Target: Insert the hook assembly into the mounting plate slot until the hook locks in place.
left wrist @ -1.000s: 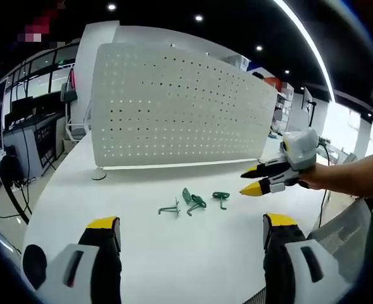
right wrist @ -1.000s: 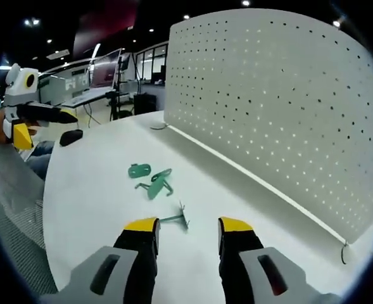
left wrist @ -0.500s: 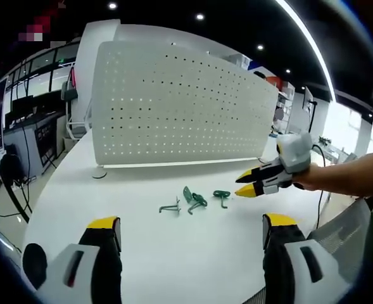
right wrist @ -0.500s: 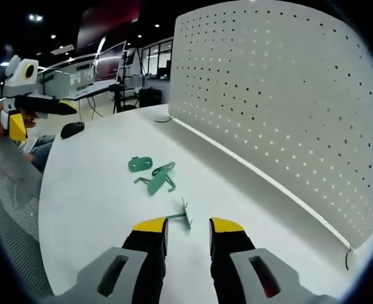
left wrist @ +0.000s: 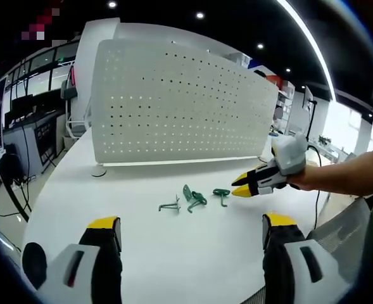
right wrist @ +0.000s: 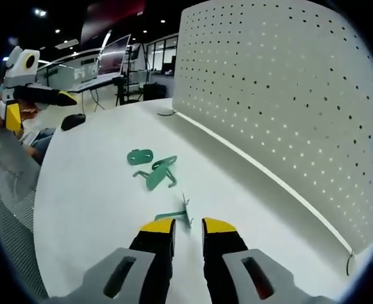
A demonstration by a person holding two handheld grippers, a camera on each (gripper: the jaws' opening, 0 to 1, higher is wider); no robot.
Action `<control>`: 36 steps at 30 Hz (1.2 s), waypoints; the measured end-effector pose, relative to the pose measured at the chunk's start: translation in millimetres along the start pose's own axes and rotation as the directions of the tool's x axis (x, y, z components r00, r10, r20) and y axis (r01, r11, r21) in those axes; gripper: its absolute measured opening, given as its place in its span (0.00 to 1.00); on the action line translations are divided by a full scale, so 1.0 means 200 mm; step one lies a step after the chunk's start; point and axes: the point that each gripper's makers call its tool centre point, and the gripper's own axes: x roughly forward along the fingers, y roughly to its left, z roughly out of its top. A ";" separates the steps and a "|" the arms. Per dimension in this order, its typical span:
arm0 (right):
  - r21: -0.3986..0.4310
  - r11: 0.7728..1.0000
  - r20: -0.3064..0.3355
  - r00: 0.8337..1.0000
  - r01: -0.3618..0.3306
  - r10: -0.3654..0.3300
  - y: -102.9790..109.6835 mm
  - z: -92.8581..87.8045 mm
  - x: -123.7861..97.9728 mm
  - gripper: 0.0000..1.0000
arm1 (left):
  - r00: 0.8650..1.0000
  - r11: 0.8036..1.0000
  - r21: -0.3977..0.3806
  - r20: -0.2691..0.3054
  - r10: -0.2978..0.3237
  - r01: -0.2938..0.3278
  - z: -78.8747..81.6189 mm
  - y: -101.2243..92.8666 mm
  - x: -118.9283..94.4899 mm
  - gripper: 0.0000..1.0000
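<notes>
A white perforated mounting plate (left wrist: 173,107) (right wrist: 281,107) stands upright on the white table (left wrist: 142,253). Three small green hook parts lie in front of it: a thin wire one (left wrist: 169,206), a wider one (left wrist: 194,199) and a looped one (left wrist: 221,195). My right gripper (left wrist: 240,189) comes in from the right, its yellow tips just beside the looped part. In the right gripper view a thin green hook (right wrist: 177,215) lies just ahead of my right gripper (right wrist: 187,226), whose jaws stand a narrow gap apart, holding nothing. My left gripper (left wrist: 191,223) (right wrist: 21,82) is wide open, short of the parts.
Two more green parts (right wrist: 140,156) (right wrist: 159,174) lie further along the table. A black mouse-like object (right wrist: 74,121) sits near the table's far edge. The plate's round foot (left wrist: 98,172) rests at its left end. Desks with monitors stand behind.
My right gripper has moved down and in towards the green parts, and its jaws have narrowed steadily. The left gripper has stayed where it was, still wide open.
</notes>
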 end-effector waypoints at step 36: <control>-0.091 0.996 -0.027 0.999 -0.027 0.025 0.00 -0.05 0.06 0.01 | 1.000 1.000 -0.002 -0.029 -0.011 0.011 -0.03 -0.01 0.01 0.93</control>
